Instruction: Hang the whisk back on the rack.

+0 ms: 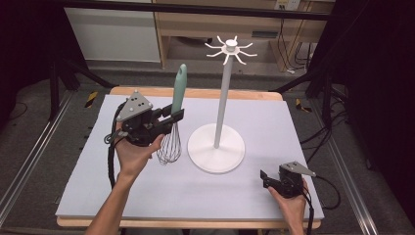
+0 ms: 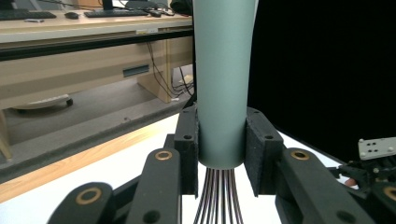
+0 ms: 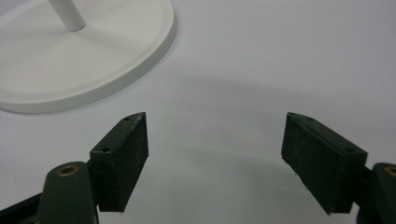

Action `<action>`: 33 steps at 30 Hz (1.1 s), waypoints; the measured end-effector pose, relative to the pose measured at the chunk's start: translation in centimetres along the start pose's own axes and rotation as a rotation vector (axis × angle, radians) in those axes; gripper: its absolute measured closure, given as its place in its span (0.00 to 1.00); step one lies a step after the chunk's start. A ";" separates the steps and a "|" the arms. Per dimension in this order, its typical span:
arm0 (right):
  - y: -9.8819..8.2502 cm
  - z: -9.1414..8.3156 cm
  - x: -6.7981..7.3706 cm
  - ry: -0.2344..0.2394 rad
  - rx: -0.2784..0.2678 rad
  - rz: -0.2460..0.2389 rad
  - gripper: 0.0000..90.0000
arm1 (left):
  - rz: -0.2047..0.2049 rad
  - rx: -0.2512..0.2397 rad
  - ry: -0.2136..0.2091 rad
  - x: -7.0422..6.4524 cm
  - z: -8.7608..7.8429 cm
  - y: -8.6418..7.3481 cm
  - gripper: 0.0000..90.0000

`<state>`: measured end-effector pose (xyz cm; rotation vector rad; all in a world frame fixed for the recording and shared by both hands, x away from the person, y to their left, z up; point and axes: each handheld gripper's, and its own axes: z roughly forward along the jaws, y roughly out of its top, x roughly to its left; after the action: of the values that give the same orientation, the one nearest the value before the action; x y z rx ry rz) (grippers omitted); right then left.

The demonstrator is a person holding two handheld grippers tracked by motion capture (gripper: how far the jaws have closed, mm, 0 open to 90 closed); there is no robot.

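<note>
With the left gripper (image 1: 172, 119) pinching the whisk (image 1: 172, 119) upright left of the white stand (image 1: 217, 147) (right gripper (image 3: 215, 158) spread, idle near right), the handle could slip or knock the hooks (image 1: 230, 49).

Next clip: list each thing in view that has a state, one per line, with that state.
Mint-green-handled wire whisk: upright, handle up, clamped at the handle's base.
Left gripper: shut on the whisk.
Right gripper: open, nothing between its fingers.
White hook-topped stand: upright, hooks bare.
</note>
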<state>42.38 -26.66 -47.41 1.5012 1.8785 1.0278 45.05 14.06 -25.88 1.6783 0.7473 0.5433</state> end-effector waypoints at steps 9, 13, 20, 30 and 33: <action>0.0 0.0 0.0 0.001 -0.001 0.000 0.26 | 0.014 -0.006 -0.011 -0.6 1.0 1.3 0.76; 0.0 0.0 0.0 0.002 0.000 -0.001 0.26 | 0.011 -0.007 -0.018 -0.6 1.3 1.4 0.76; 0.0 0.0 0.0 -0.001 0.000 0.007 0.26 | 0.016 -0.014 -0.030 -0.6 1.9 2.3 0.76; 0.0 0.0 -0.1 0.003 -0.005 0.008 0.26 | 0.039 0.009 -0.027 -0.8 3.1 3.3 0.76; 0.0 -0.1 -0.1 0.007 -0.003 0.012 0.26 | 0.037 0.011 -0.031 -0.8 3.5 3.4 0.76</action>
<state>42.38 -26.79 -47.37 1.5113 1.8735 1.0420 47.55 10.64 -23.31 1.7094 0.6991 0.5388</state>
